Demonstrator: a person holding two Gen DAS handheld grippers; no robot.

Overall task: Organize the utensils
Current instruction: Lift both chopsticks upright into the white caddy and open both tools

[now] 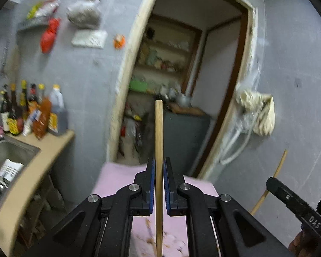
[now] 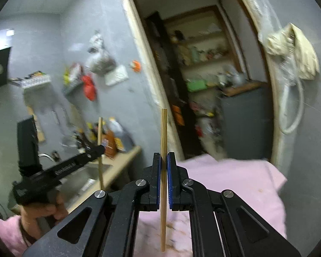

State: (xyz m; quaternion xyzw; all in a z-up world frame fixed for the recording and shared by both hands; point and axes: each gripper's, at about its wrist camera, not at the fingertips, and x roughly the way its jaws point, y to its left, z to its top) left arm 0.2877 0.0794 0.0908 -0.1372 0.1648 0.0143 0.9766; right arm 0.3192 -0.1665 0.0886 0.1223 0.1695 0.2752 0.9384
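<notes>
Left wrist view: our left gripper (image 1: 159,184) is clamped on one upright wooden chopstick (image 1: 158,132), and the right gripper (image 2: 164,180) on another (image 2: 164,141), both above the pink cloth (image 2: 235,177). We judge this the carry step; next needs a holder, unseen here.

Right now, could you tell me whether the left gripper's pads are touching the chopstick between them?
Touching. The left wrist view shows the left gripper shut on the chopstick, both blue pads pressed against its sides.
</notes>
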